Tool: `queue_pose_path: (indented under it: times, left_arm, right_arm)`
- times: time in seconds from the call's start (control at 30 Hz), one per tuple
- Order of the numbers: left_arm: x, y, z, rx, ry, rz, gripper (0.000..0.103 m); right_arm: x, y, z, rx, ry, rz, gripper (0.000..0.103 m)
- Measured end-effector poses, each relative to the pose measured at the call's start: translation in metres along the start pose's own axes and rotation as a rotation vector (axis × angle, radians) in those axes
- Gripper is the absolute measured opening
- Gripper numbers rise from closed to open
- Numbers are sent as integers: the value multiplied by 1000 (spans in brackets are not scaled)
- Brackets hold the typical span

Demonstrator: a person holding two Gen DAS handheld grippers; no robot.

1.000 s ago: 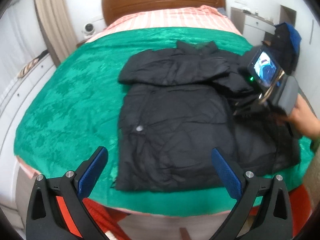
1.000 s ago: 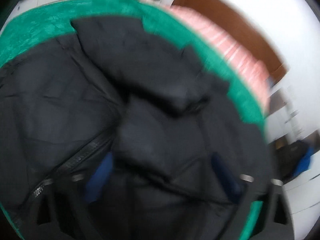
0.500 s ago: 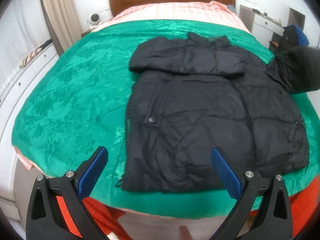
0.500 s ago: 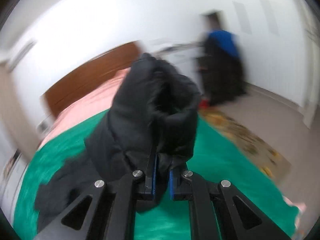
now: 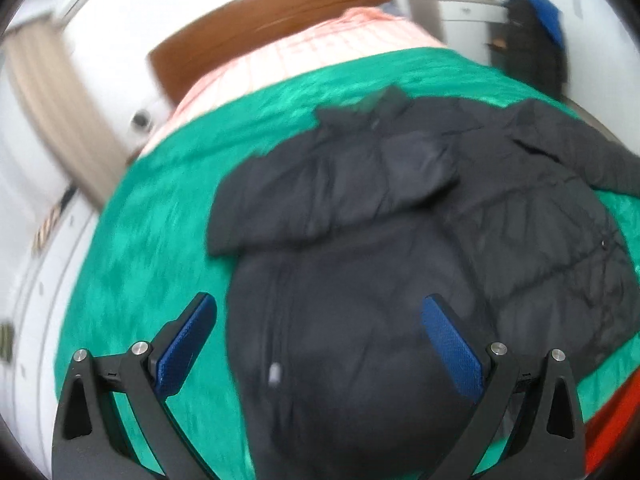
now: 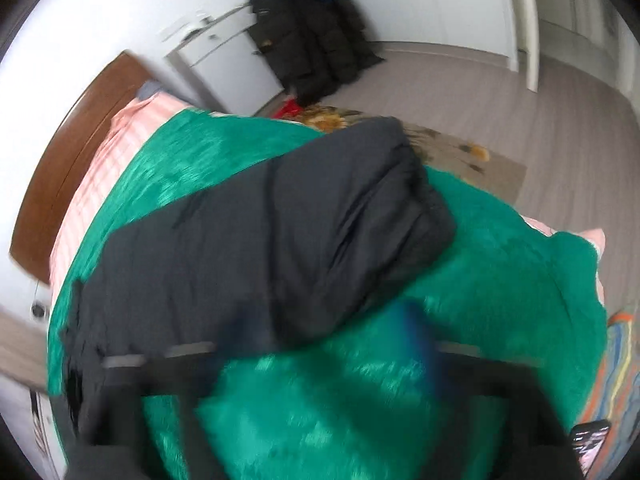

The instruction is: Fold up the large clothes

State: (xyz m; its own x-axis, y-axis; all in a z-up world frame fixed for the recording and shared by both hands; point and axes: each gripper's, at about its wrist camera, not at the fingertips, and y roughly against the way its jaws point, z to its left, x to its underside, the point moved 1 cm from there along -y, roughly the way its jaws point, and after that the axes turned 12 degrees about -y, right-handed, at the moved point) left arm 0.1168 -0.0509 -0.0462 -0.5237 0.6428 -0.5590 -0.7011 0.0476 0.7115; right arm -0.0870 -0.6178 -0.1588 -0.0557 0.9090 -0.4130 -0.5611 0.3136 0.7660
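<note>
A black padded jacket lies on the green bedspread. Its left sleeve is folded across the chest; its right sleeve stretches out flat toward the bed's right edge. My left gripper is open and empty, hovering over the jacket's lower left part. My right gripper is blurred by motion; its fingers stand apart, open and empty, just short of the right sleeve's cuff.
A wooden headboard and pink striped sheet are at the far end. A dark coat with a blue hood hangs by a white cabinet. A patterned rug lies on the floor beside the bed.
My right gripper was shut on the right sleeve and lifted it outward; now the sleeve lies flat on the bed and the gripper is open. My left gripper moved closer over the jacket.
</note>
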Motion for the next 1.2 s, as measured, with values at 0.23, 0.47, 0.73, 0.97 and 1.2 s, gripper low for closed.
queue_pose_path:
  times: [0.23,0.47,0.73,0.97,1.2]
  left_arm:
    - [-89,-81,-78,13,-314,-74,103]
    - [-112,-192,-90,-42,-279,103,82]
    - [-95,-138,42,39,112,23,7]
    - [15,-76,228,-128,544,2,7]
    - [197,-95,339,-374,911,255,6]
  right_arm:
    - [89,95,15,-137,241,-199,100]
    - [232,150,42,-448,447,-172,100]
    - [297,153,72,-539,766,-151,100]
    - [294,149,67,-520,721,-153,100]
    - [301,141,75,-497,755,-121,100]
